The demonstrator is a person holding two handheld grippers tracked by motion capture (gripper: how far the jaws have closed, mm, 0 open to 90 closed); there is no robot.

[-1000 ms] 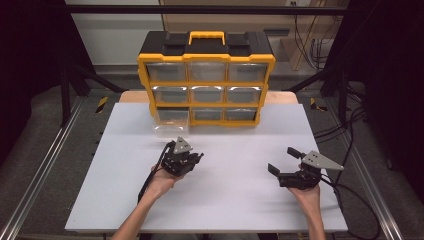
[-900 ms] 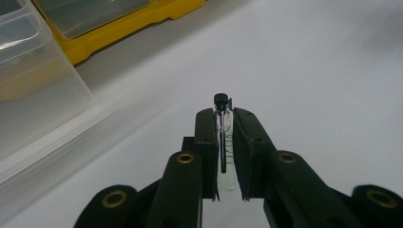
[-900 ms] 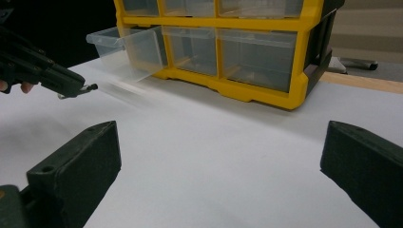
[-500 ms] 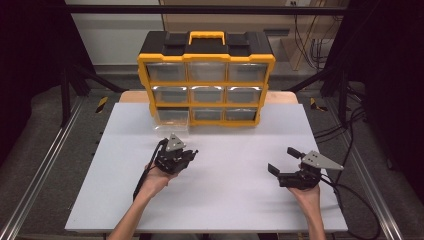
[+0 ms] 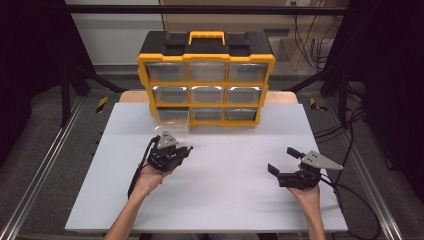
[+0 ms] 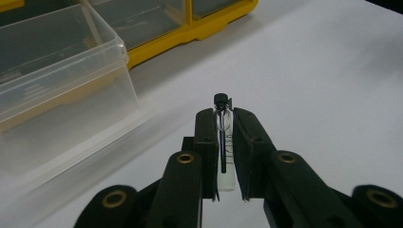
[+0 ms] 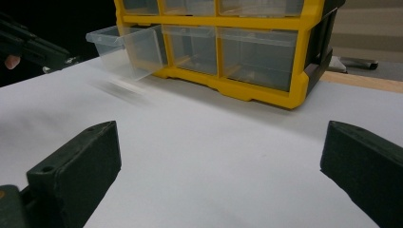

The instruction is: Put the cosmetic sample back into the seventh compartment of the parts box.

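Observation:
My left gripper (image 5: 186, 149) hangs a little above the white table (image 5: 225, 200), left of the middle, shut on a small clear vial (image 6: 223, 166) with a black cap. The vial stands upright between the pads, and its cap pokes out past the fingertips (image 6: 204, 123). Just ahead of it, a clear drawer (image 5: 172, 120) is pulled out of the bottom left slot of the yellow organizer (image 5: 206, 55). The same drawer (image 6: 52, 71) is close at the left in the left gripper view. My right gripper (image 5: 282, 160) rests at the table's right, open, with nothing between its jaws.
The organizer holds three rows of clear drawers under a black lid with a yellow handle (image 5: 206, 36). A black cable (image 5: 350, 200) trails from the right gripper off the table's right edge. Metal frame rails (image 5: 45, 170) run along both sides.
My left gripper has moved left and toward the pulled-out drawer, rising a little, with the vial still in it. The right gripper has stayed where it was.

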